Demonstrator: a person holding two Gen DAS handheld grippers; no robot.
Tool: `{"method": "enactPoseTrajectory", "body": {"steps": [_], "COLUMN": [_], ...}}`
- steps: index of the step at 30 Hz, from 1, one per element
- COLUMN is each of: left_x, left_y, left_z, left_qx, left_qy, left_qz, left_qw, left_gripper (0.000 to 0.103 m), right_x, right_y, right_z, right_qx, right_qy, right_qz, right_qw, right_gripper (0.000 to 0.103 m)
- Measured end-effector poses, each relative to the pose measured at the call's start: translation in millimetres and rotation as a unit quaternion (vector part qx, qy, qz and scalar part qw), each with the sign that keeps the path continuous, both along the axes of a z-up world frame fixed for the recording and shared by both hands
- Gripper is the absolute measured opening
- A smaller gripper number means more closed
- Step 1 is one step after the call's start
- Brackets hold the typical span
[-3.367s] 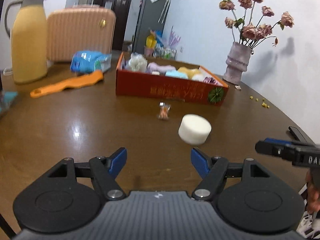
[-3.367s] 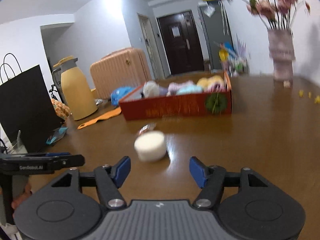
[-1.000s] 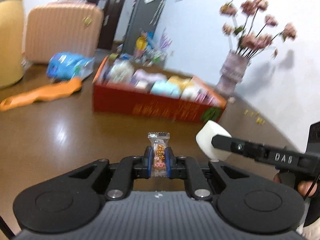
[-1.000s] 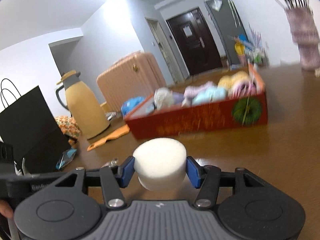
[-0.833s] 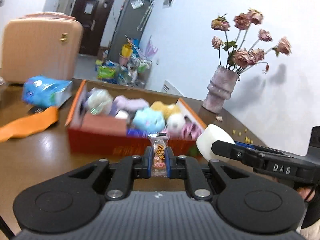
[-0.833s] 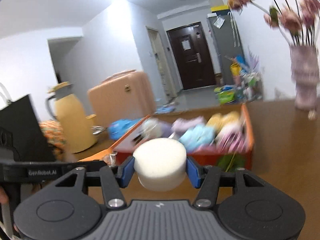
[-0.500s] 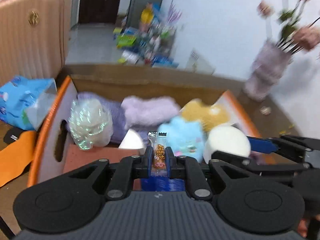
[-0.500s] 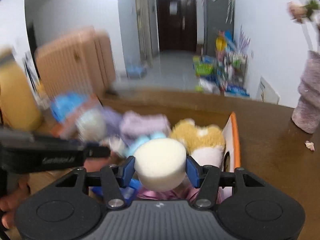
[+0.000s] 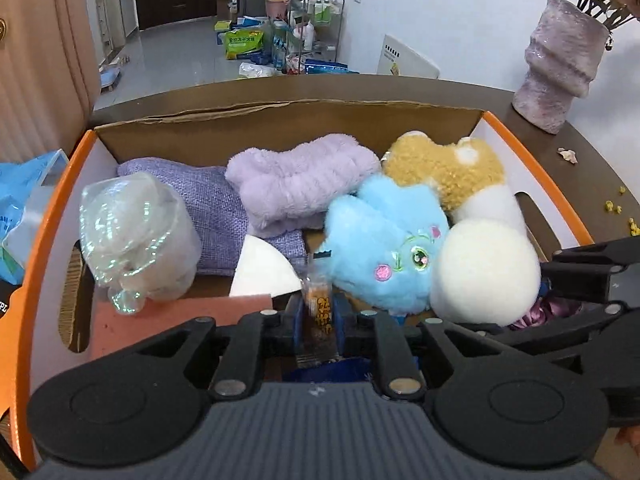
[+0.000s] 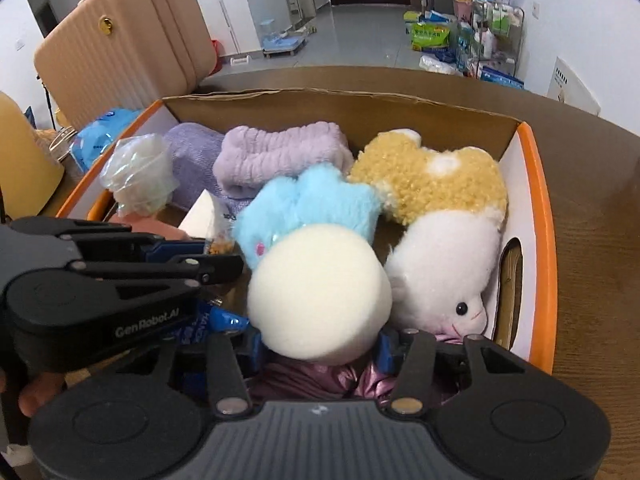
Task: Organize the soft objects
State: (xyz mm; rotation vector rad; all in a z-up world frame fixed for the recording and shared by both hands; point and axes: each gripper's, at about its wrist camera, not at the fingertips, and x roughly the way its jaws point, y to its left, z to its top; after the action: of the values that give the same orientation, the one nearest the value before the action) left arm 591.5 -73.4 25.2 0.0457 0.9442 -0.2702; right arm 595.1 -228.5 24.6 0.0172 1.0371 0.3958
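The box (image 9: 556,196) floor is mostly buried under the toys, and its near wall is hidden behind both grippers. The candy (image 9: 318,312) print is too blurry to read, and its lower end sits behind the left gripper (image 9: 318,326). The sponge (image 10: 318,296) covers the right gripper's (image 10: 320,346) pads, so contact there can't be made out. The purple satin thing (image 10: 316,380) is mostly covered, no idea what it is. The vase (image 9: 560,68) flowers are cut off at the top edge. The suitcase (image 9: 40,60) runs off the left.
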Motion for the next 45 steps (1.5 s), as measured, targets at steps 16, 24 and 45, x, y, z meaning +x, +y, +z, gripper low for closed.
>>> {"method": "enactPoseTrajectory", "body": {"steps": [16, 24, 45], "left_x": [-77.4, -140.5, -247.2], "left_y": [42.8, 62.1, 68.8], "left_z": [90.5, 137.2, 117.2], "left_qx": [-0.011, -0.015, -0.023], "left_qy": [-0.068, -0.131, -0.32], "left_qz": [0.018, 0.04, 0.09], "left_qw": [0.9975, 0.9904, 0.9427], "left_gripper": [0.053, 0.075, 0.094], "right_x": [-73.8, -132.8, -247.3], "right_y": [-34.1, -44.4, -36.2], "right_z": [85.4, 142.9, 108.4], "right_qx": [-0.002, -0.026, 0.031], "right_qy": [-0.061, -0.132, -0.39], "right_qz": [-0.017, -0.039, -0.143], "right_qw": [0.998, 0.99, 0.909], "right_gripper": [0.067, 0.077, 0.096]}}
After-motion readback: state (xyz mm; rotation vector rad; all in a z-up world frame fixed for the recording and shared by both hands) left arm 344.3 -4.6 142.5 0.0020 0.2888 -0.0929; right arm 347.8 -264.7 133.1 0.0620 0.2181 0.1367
